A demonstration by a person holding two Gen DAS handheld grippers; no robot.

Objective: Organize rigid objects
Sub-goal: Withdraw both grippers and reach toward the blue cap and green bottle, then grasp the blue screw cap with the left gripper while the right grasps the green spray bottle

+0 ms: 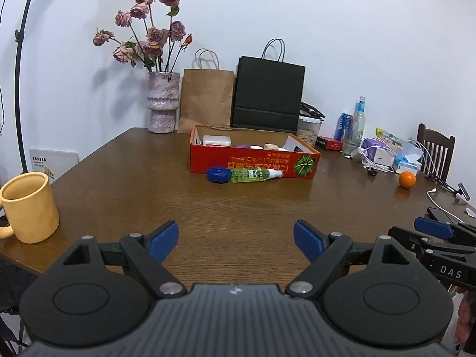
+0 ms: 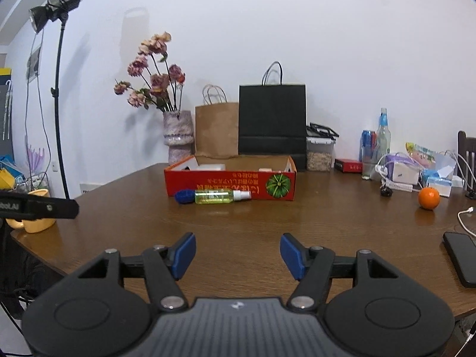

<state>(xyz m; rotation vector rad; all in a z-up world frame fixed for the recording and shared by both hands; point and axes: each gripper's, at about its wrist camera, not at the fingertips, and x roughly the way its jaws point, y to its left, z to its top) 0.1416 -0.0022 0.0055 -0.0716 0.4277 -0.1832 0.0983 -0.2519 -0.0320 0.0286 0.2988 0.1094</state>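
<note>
- Bottle and blue cap are lying on the table, touching the red box front, waiting to be boxed; several items are already sitting inside.
- Left gripper and right gripper are hovering over the near edge, jaws spread wide, holding nothing.

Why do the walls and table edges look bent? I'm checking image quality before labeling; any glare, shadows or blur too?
Left wrist view: fisheye curves the lamp pole; the flowers cast soft wall shadows; the spray bottle is sharp. Right wrist view: dark corners, bowed table edge, mild sheen on the wood, no strong glare or blur.
</note>
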